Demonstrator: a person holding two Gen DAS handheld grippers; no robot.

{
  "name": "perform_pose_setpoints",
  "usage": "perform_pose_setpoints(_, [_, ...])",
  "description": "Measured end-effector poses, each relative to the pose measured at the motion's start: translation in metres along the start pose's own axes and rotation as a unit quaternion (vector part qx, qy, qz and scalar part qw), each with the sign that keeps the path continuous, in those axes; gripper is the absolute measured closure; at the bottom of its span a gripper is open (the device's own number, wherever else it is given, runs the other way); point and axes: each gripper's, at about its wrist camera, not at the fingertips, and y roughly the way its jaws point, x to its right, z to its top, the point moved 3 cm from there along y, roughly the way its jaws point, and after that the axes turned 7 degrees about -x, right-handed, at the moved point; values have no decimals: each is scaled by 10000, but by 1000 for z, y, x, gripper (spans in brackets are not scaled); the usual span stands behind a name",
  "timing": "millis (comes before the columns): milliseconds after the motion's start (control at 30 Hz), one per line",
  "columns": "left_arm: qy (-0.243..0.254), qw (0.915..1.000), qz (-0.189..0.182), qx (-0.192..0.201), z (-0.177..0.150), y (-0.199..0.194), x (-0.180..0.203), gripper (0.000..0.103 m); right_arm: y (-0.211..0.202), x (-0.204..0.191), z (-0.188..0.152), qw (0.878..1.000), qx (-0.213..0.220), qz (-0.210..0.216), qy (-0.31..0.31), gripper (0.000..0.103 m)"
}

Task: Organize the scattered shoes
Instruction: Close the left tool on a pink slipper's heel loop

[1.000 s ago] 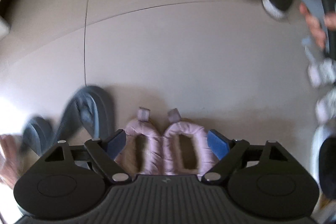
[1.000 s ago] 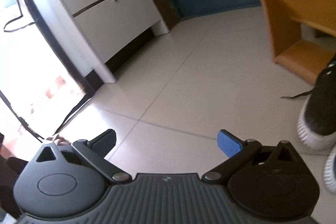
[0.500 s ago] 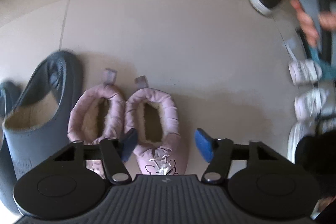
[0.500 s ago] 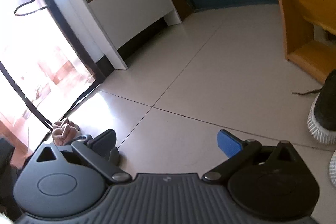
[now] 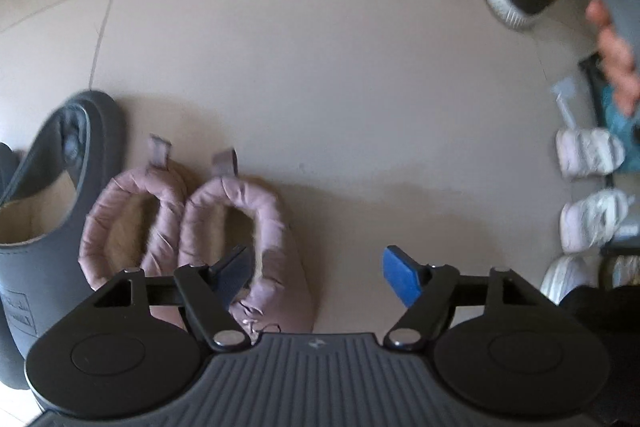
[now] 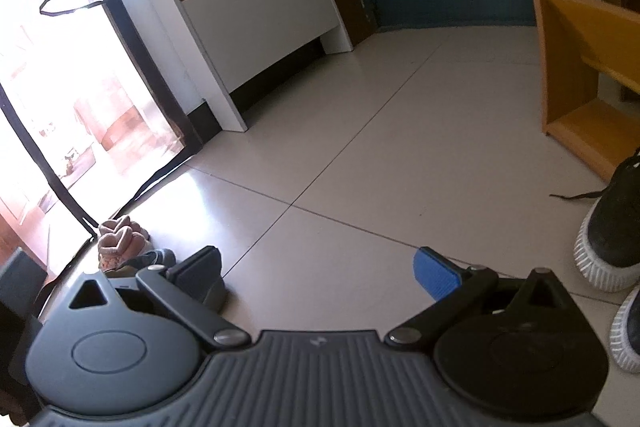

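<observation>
The left gripper [image 5: 316,273], jaws open and just widening slightly, empty beside the right pink slipper [image 5: 256,247], should straddle its padded collar squarely before closing; right gripper [image 6: 320,267] idles open.

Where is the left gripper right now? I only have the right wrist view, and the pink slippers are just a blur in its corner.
Observer: The left gripper points down over the right-hand pink slipper. Its jaws are open, having just narrowed and then eased wider. The slipper's side sits between them, ungripped.
Operator: Is its mate close?
Observer: Yes, the left-hand pink slipper lies against it, with both heel tabs pointing the same way.
Operator: Anything else nearby that I can't see?
Observer: There is a row of white shoes along the right edge of the left wrist view.
</observation>
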Motion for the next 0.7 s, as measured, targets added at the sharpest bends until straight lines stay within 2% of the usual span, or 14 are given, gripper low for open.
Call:
perform_pose_setpoints(33, [-68,9999,51,-138,1,13,-2,43,0,1,0,10000,11,-24,29,1])
perform_pose_setpoints(133, [7,9996,195,-185,3,29,-4,77,-2,7,0,9999,19,-70,157,1])
perform_pose_setpoints(200, [46,9997,210,-146,6,34,-4,78,-5,8,0,9998,45,-102,150,1])
perform_pose_setpoints(300, [178,9998,9,-13,10,30,-1,80,-9,8,-1,9999,108,-124,47,1])
perform_pose_setpoints(433, [339,9994,22,98,27,27,13,81,-11,11,1,9996,153,-210,71,1])
perform_pose_setpoints(633, [736,9950,230,640,90,16,50,81,-25,32,11,9970,407,-578,326,1])
perform_pose_setpoints(700, [852,9914,271,956,114,12,63,81,-34,45,15,9942,520,-805,483,1])
